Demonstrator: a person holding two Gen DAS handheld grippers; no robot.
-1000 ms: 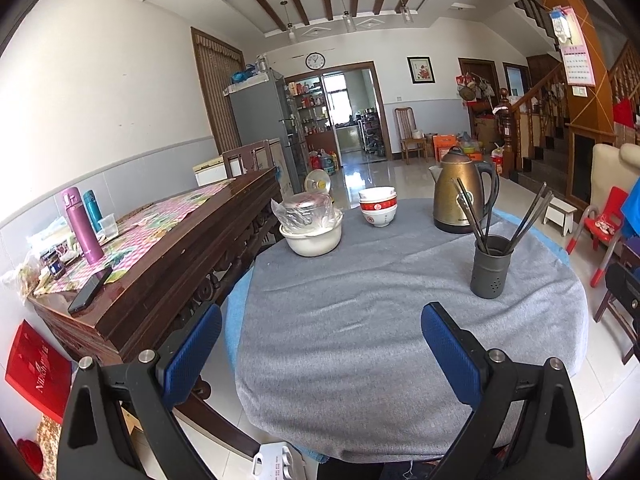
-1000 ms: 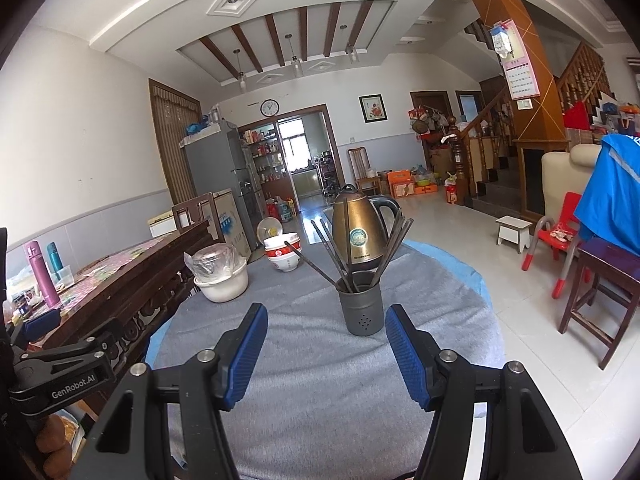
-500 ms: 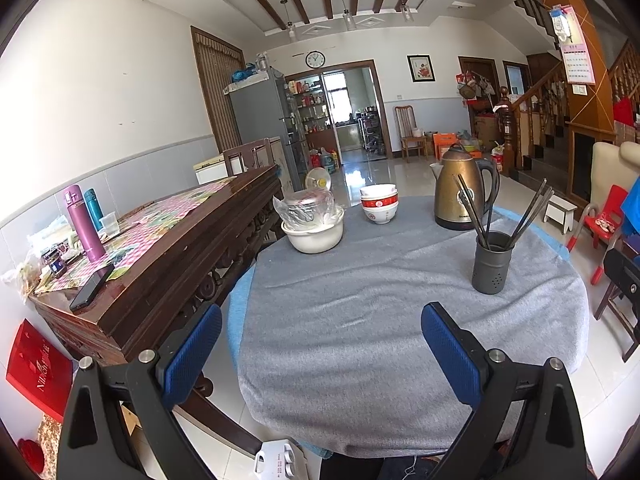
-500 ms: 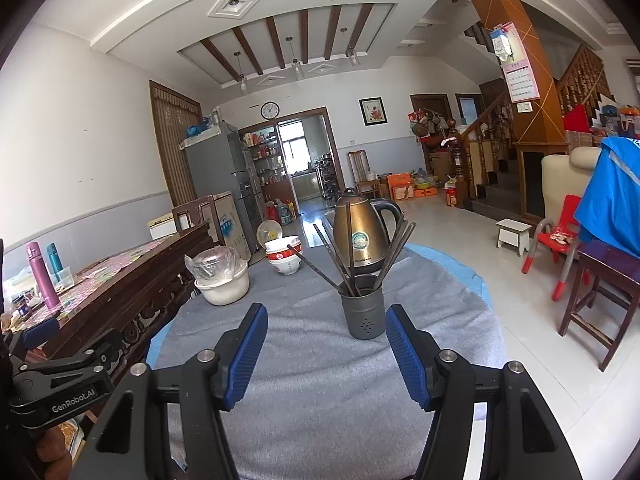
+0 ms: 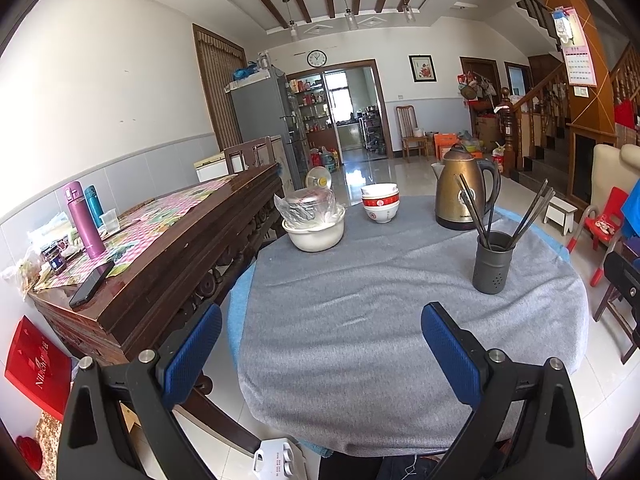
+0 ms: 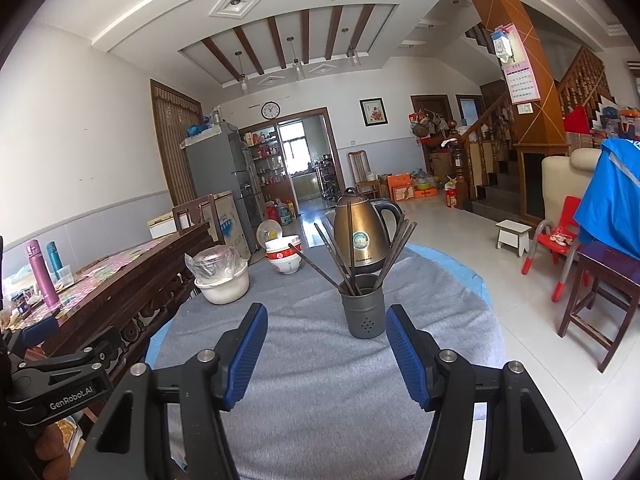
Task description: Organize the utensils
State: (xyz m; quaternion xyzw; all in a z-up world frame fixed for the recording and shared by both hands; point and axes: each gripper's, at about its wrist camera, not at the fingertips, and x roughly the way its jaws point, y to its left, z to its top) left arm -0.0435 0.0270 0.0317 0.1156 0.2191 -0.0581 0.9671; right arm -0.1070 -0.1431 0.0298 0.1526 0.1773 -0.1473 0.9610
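Both grippers held wide apart w/ nothing between the pads. Left gripper (image 5: 320, 344) hangs over the near edge of the round table (image 5: 360, 380), which is covered by a grey cloth; its blue pads (image 5: 192, 354) touch nothing, and one side sits out past the table rim above the floor. Right gripper (image 6: 324, 348) is spread about the same, empty, pointed straight at the utensil holder (image 6: 364, 306), which sits just beyond the fingertips & roughly centred in the gap, not touched. The holder is a dark grey perforated cup standing upright on the cloth, on the right part of the table in left wrist view (image 5: 493, 262). In it a bunch of dark chopsticks (image 6: 348, 256) fans out, leaning to diff sides; one leans far left toward the bowls. Behind the holder: brass-coloured kettle (image 6: 360, 236) w/ black handle, close but can't tell if touching. Further left, a stack of red & white bowls (image 6: 284, 258), then a white basin (image 6: 224, 286) w/ a plastic-wrapped item in it, all near the far edge. Dark wood sideboard (image 5: 168, 248) just beside the table on the left, w/ a pink flask (image 5: 82, 220) & a phone (image 5: 92, 284) on it. Part of the left gripper's black frame shows at the left edge of right wrist view (image 6: 60, 376).
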